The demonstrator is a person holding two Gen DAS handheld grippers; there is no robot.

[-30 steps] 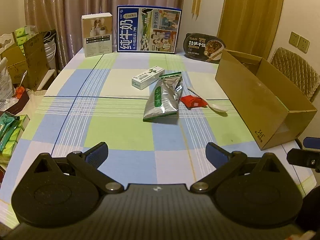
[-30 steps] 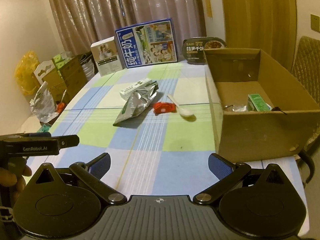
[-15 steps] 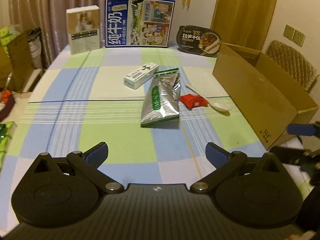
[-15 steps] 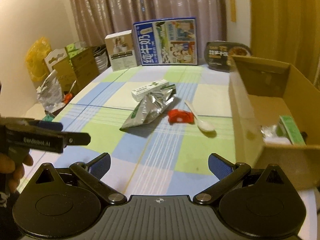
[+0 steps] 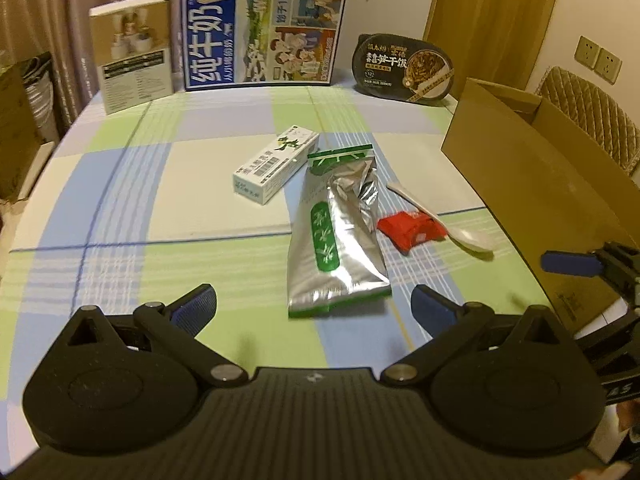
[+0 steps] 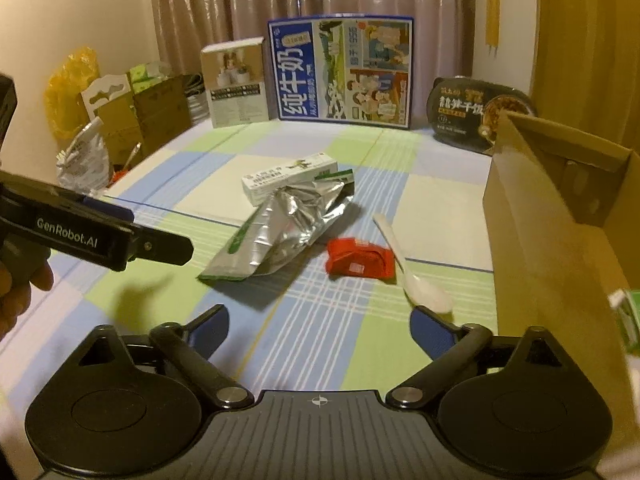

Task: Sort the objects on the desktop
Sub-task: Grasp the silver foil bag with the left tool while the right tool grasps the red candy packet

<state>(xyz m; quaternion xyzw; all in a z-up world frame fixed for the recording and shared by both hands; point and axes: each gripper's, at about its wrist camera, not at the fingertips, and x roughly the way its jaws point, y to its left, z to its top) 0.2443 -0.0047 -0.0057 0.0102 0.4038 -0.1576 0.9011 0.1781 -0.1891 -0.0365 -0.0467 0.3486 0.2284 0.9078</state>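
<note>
two empty grippers closing in on the clutter

your left gripper (image 5: 314,300) is wide and empty just short of the foil pouch (image 5: 336,236). the right gripper (image 6: 318,318), also empty, has just narrowed slightly near the white spoon (image 6: 404,264). pinch the pouch by its near sealed edge, then carry it to the cardboard box (image 6: 552,216).

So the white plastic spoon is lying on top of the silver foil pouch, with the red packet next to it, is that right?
Not quite. The white plastic spoon lies on the tablecloth, apart from the silver foil pouch; its handle rests against the red packet beside it. The right wrist view shows this clearly.
</note>
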